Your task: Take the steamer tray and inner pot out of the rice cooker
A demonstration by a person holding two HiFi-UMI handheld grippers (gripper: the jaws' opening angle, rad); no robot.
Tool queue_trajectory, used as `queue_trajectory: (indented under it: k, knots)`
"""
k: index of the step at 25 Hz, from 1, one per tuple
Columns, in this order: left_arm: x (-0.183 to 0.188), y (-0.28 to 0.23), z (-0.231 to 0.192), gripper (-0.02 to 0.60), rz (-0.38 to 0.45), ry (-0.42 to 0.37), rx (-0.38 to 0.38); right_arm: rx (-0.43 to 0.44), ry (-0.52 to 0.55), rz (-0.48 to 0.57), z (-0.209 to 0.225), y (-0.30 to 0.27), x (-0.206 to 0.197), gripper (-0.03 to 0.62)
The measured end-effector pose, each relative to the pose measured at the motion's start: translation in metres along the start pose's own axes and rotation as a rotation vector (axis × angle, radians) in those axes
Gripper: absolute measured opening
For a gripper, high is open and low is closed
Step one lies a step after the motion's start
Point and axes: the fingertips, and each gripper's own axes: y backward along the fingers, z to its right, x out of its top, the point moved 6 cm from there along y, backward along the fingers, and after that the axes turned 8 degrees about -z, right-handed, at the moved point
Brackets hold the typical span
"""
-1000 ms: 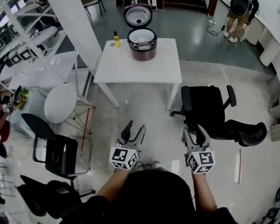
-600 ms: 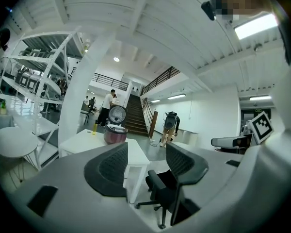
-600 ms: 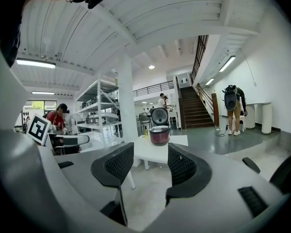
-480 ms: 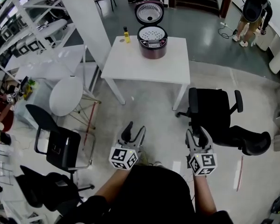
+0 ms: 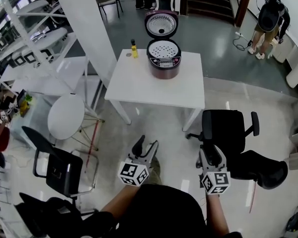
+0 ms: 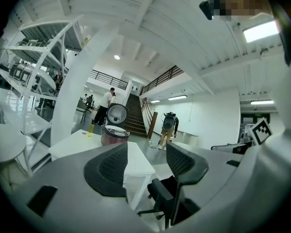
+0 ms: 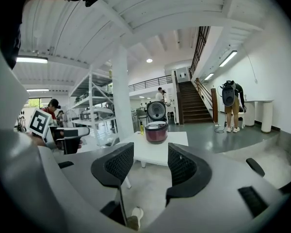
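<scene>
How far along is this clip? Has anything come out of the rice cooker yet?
Done: only the lid of the rice cooker stands open. In hand: nothing; the left hand-held gripper and right hand-held gripper are both open, empty and short of the white table. Left: everything. The perforated steamer tray sits in the cooker's mouth, hiding the inner pot; both need lifting out.

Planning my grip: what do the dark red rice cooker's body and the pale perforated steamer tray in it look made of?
Dark red rice cooker body: glossy, likely painted metal or plastic, going by its soft sheen; too far to tell which. Pale perforated steamer tray: matte light grey with rows of small holes; plastic or aluminium, not settled from here.
</scene>
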Motion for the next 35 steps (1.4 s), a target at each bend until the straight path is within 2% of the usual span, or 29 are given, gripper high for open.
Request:
queue_trajectory:
  k: [2, 6, 13, 15, 18, 20, 25, 35]
  knots:
    - [0.019, -0.025, -0.013, 0.225, 0.014, 0.006, -0.033, -0.022, -0.027, -0.014, 0.008, -0.026, 0.009, 0.19]
    - [0.055, -0.081, -0.043, 0.225, 0.024, -0.057, -0.067, -0.048, -0.046, -0.024, 0.02, -0.083, 0.036, 0.19]
    - [0.102, -0.163, -0.107, 0.225, -0.004, -0.057, -0.11, -0.048, -0.057, -0.052, 0.019, -0.184, 0.093, 0.195]
    - [0.115, -0.181, -0.122, 0.225, -0.01, -0.047, -0.128, -0.049, -0.064, -0.067, 0.02, -0.208, 0.104, 0.198]
    - [0.134, -0.205, -0.147, 0.225, 0.003, 0.025, -0.15, -0.07, -0.061, -0.066, 0.027, -0.242, 0.124, 0.198]
    - [0.145, -0.219, -0.168, 0.225, 0.015, 0.053, -0.147, -0.088, -0.058, -0.059, 0.029, -0.266, 0.139, 0.198]
    - [0.163, -0.246, -0.209, 0.225, 0.017, 0.048, -0.14, -0.104, -0.047, -0.06, 0.026, -0.314, 0.165, 0.198]
    - [0.181, -0.307, -0.241, 0.225, -0.014, 0.086, -0.121, -0.064, -0.046, -0.081, 0.036, -0.382, 0.194, 0.198]
